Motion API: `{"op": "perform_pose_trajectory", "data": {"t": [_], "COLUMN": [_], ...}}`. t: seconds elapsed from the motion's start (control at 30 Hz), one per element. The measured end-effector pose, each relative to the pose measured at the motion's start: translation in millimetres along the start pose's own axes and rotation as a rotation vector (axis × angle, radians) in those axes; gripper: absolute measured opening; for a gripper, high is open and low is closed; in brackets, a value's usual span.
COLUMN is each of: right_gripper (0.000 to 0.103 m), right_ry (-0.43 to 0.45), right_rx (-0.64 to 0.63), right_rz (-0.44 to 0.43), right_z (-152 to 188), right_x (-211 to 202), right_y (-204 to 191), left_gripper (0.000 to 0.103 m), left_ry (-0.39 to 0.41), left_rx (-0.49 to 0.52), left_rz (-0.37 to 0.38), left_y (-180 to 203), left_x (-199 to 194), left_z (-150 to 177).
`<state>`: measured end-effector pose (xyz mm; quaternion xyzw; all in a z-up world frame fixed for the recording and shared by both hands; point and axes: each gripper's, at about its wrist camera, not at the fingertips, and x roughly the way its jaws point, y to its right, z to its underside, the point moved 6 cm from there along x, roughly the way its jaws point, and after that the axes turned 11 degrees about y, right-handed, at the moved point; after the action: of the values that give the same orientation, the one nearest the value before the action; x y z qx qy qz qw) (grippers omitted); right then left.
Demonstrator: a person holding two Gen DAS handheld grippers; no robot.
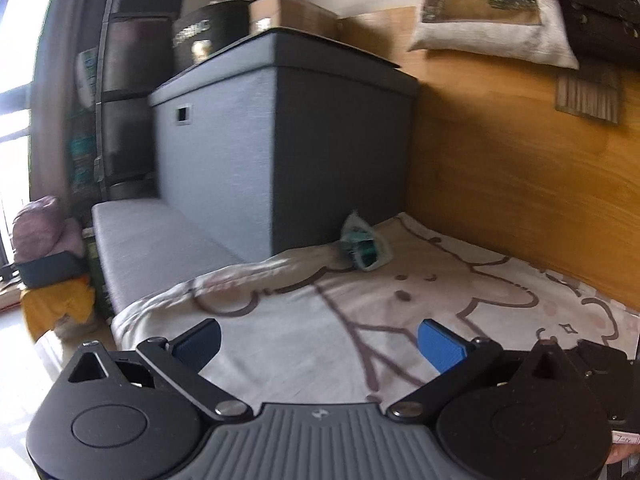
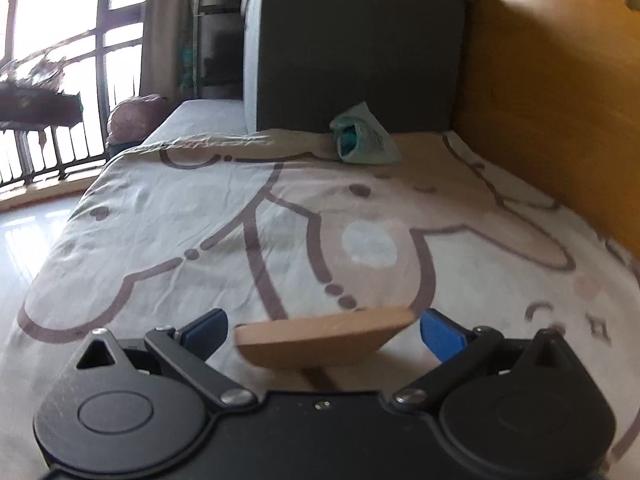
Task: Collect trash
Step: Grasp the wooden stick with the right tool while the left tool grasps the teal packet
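Observation:
A crumpled pale green bag (image 1: 362, 249) (image 2: 362, 140) lies on the patterned bed sheet (image 1: 320, 320) at its far end, against the grey storage box (image 1: 256, 140). My left gripper (image 1: 319, 344) is open and empty over the near part of the sheet, well short of the bag. In the right wrist view a flat brown cardboard piece (image 2: 324, 334) sits between the blue pads of my right gripper (image 2: 323, 332). The jaws are spread wide and its ends almost reach both pads. I cannot tell whether the pads touch it.
A wooden wall (image 1: 520, 184) (image 2: 540, 100) runs along the bed's right side. A bare grey mattress (image 1: 152, 248) extends left of the box. Bags and clothes (image 1: 52, 264) are piled on the floor at the left. A barred window (image 2: 60, 80) stands beyond.

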<state>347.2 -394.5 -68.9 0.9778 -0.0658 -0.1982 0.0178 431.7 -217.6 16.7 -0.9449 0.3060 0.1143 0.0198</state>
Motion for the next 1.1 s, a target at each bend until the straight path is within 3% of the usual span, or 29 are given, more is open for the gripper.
{"op": "perform_pose_trajectory", "data": {"t": [0.1,0.2,0.33,0.77,0.97,1.1], "right_gripper": [0.103,0.094,0.094,0.094,0.094,0.094], "right_ry": [0.004,-0.005,0.004,0.094,0.114,0.126], "right_rx": [0.006,0.04,0.043,0.229,0.29,0.324], "right_rz": [-0.055,-0.097,-0.1,-0.089,-0.07,-0.057], "right_z": [-1.1,0.0,-0.2,-10.7,-8.9,-8.4], "right_x": [3.7,5.2,2.2,-16.9,-19.5,-21.0], "right_y": [6.3,7.9,6.6,40.0,56.8,64.0], "left_gripper": [0.103,0.103,0.103,0.1,0.09,0.074], "left_ry": [0.002,0.005,-0.006,-0.058,-0.064,-0.091], "left_rx": [0.017,0.024,0.014,-0.183,-0.287,-0.354], "left_rz": [0.023,0.04,0.054,0.079,0.005,-0.026], "left_y": [8.2,15.2,24.7,53.5,45.0,40.7], "left_x": [19.6,43.2,83.3,233.1,283.5,309.1], "left_z": [-2.2,-4.9,-7.6,1.6,11.1,15.9]}}
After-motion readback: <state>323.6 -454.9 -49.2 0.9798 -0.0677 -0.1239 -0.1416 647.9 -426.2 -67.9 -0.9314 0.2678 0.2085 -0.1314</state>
